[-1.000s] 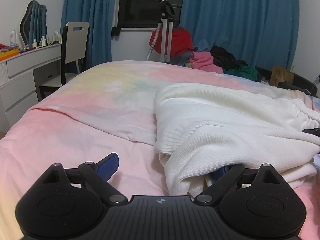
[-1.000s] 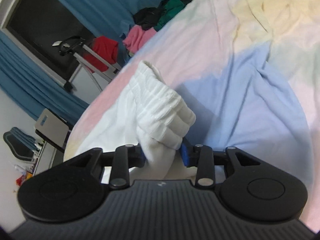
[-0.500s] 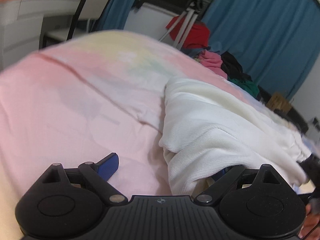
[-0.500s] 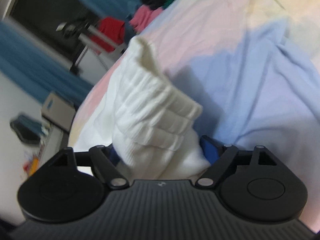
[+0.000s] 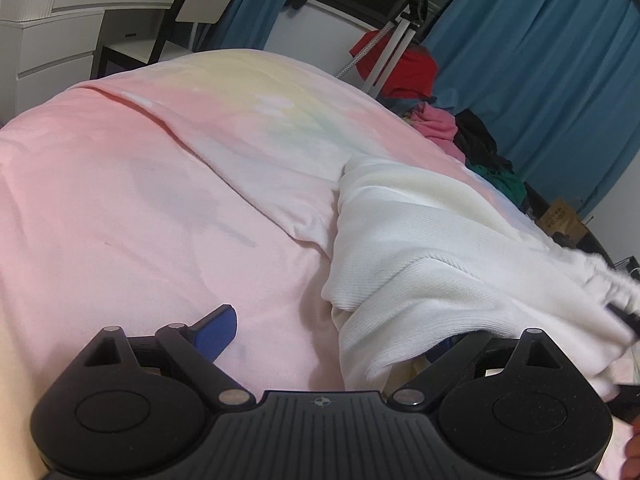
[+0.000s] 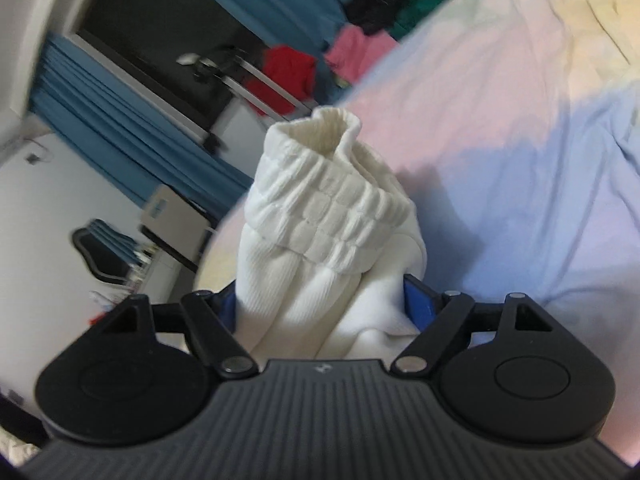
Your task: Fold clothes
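A white ribbed garment (image 5: 432, 248) lies folded on the pastel bedspread (image 5: 160, 200). My left gripper (image 5: 336, 332) is open wide; its left blue pad rests on the sheet and its right finger is tucked under the garment's near edge. In the right wrist view the garment's elastic waistband (image 6: 332, 204) bunches up between the fingers of my right gripper (image 6: 324, 304). The right jaws stand wide apart around the cloth, no longer pinching it tightly.
A pile of red, pink, black and green clothes (image 5: 452, 128) lies past the bed's far edge by blue curtains (image 5: 540, 60). A tripod (image 5: 396, 36), a white chair (image 5: 196, 4) and a white dresser (image 5: 52, 28) stand at the left.
My right jaws have opened from a tight pinch on the waistband to wide apart. Both grippers have tilted and shifted; the left one stayed open with its right finger under the garment.
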Demonstrator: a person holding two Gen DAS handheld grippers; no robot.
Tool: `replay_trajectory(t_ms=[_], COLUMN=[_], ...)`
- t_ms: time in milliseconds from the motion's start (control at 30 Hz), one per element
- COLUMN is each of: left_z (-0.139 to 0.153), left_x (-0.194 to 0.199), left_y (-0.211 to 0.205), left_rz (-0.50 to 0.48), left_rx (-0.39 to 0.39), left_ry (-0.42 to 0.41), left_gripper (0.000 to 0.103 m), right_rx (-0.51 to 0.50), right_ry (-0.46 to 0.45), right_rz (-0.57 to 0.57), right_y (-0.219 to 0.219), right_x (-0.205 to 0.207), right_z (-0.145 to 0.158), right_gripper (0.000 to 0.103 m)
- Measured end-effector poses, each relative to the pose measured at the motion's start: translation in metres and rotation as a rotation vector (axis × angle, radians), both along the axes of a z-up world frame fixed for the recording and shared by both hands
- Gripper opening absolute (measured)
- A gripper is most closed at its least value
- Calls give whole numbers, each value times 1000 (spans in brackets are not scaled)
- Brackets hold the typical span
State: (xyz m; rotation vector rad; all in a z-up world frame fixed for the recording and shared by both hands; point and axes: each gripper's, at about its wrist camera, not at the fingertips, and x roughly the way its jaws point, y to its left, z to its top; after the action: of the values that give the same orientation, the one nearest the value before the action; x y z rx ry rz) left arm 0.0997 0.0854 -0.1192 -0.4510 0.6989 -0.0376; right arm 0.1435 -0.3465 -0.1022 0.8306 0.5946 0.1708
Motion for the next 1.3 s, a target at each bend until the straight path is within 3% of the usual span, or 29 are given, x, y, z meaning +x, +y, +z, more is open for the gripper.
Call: replay_trajectory(t_ms=[133, 233, 400, 500, 567, 667, 767, 933, 1000, 1067, 1200, 1300], left_z=[0, 1, 3, 7, 14, 26, 31, 17, 3, -15, -24, -28], left_x=[0, 1, 4, 5, 2, -5, -9, 1, 13, 28, 43, 51], left_y=[-4, -4, -5, -4, 0, 11, 24, 45, 47, 43, 34, 30], left_rz=[-3, -4, -19, -60, -87, -167, -253, -198, -142, -125, -144, -178], left_rx=[16, 18, 34, 28, 3, -78, -234, -469, -510, -536, -554, -597], left_ry=[-2, -1, 16, 67, 96, 114, 90, 52, 55, 111, 108, 112], left_gripper=[95, 96, 96, 94, 94, 94, 94, 99, 99, 97, 96, 89], right_rx=[-67, -75, -83, -104, -134, -147, -171, -193, -197, -201, -198, -200], right_ry=[139, 151, 129, 112, 87, 66, 59, 53, 51, 49, 55, 54], right_rz=[-9, 0, -6, -9, -14, -22, -31, -41, -45, -49, -53, -57], right_y=[1, 4, 7, 5, 6, 8, 10, 14, 15, 17, 15, 15], right_x=[14, 16, 9, 5, 4, 3, 2, -2, -1, -1, 2, 3], right_z=[-22, -30, -17, -7, 3, 12, 20, 26, 27, 27, 23, 21], right_gripper=[81, 81, 51, 39, 37, 36, 35, 35, 35, 35, 35, 35])
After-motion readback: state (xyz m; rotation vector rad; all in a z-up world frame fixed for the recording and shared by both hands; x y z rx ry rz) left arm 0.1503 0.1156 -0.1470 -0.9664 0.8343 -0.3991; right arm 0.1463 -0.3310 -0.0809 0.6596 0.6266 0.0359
